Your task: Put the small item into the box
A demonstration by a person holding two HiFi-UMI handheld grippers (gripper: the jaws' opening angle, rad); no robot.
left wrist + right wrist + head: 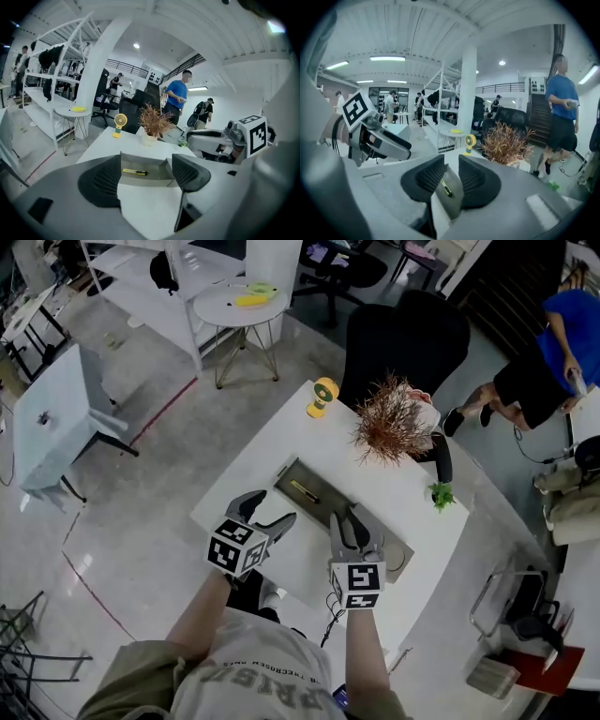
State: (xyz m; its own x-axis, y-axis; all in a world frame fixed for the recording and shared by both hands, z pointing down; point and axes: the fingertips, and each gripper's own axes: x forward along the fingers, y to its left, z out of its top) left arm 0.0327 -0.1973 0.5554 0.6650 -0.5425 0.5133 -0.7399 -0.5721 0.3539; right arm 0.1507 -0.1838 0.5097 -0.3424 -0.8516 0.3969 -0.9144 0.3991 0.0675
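Yellow small item [303,489] lies lengthwise in the box [323,484], just ahead of the left hand-held gripper [272,510], farther from the right hand-held gripper [354,526]; both sets of jaws apart, empty.

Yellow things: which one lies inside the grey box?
The slim yellow bar; the small yellow fan stands on the white desk, outside the grey box.

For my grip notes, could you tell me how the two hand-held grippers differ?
The left hand-held gripper holds its jaws wide apart; the right hand-held gripper leaves only a narrow gap. In the head view the left one shows short of the box, the right one overlaps it. Both are empty and look toward the yellow item in the box.
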